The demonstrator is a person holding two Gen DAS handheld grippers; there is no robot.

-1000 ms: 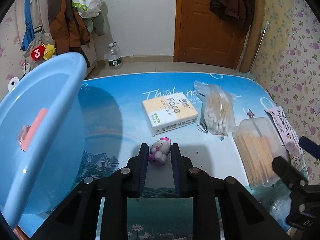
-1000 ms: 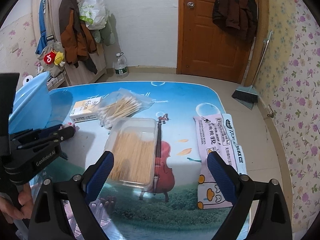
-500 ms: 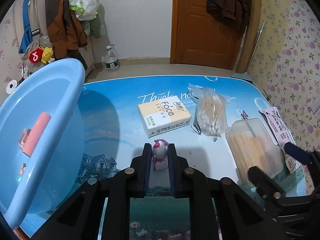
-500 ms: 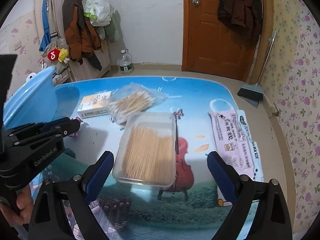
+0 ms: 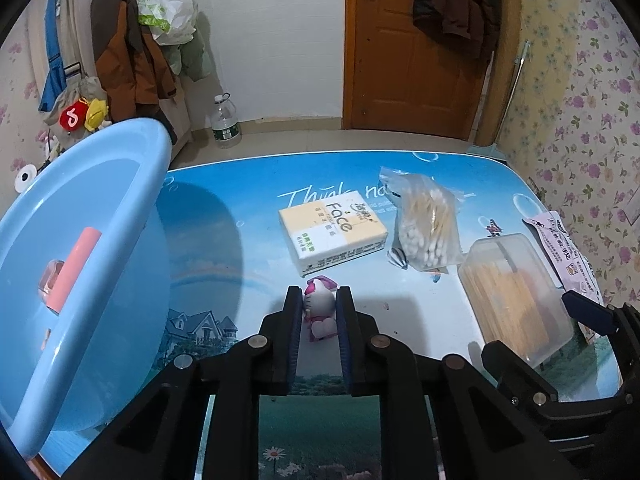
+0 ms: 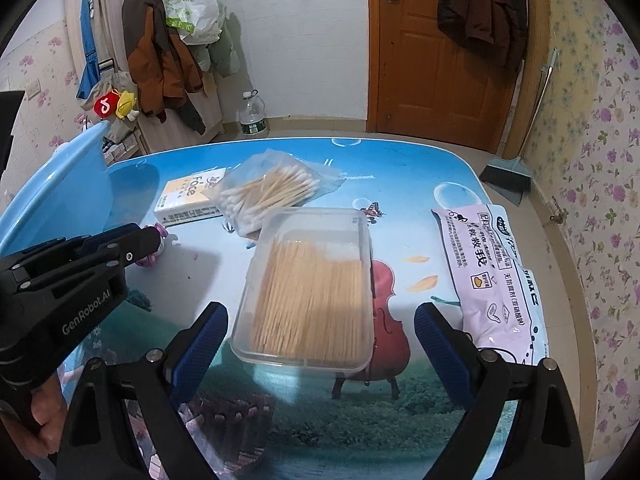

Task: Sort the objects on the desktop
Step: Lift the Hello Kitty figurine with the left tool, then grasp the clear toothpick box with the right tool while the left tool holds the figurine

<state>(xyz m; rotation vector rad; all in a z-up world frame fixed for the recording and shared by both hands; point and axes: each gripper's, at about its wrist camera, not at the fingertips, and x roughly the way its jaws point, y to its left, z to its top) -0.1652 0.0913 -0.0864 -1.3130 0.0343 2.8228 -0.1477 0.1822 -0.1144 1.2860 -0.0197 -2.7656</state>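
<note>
Table: a rounded tabletop with a blue printed picture cover [image 5: 240,248] carries everything.
Basin: a big light-blue plastic basin [image 5: 100,200] stands at the table's left edge, with a pink stick-shaped piece [image 5: 76,268] inside.
Toothpick box: a clear plastic box of wooden sticks [image 6: 312,288] lies between the right gripper's [image 6: 320,344] wide-apart blue-padded fingers, touching neither.
Packet: a flat pink printed packet [image 6: 488,276] lies near the table's right edge.
Tissue pack: a yellow and white tissue pack marked "Face" [image 5: 334,232] lies just beyond the toy.
Swab bag: a clear bag of cotton swabs [image 5: 426,228] sits beside the tissue pack.
Toy: a small pink and white cat figurine [image 5: 319,312] sits on the table, clamped between the left gripper's [image 5: 319,300] closed fingers.
Left view only: the basin's inside and the pads pressing the toy.
Right view only: the whole pink packet, and a hand [image 6: 40,412] gripping the left tool's handle.
</note>
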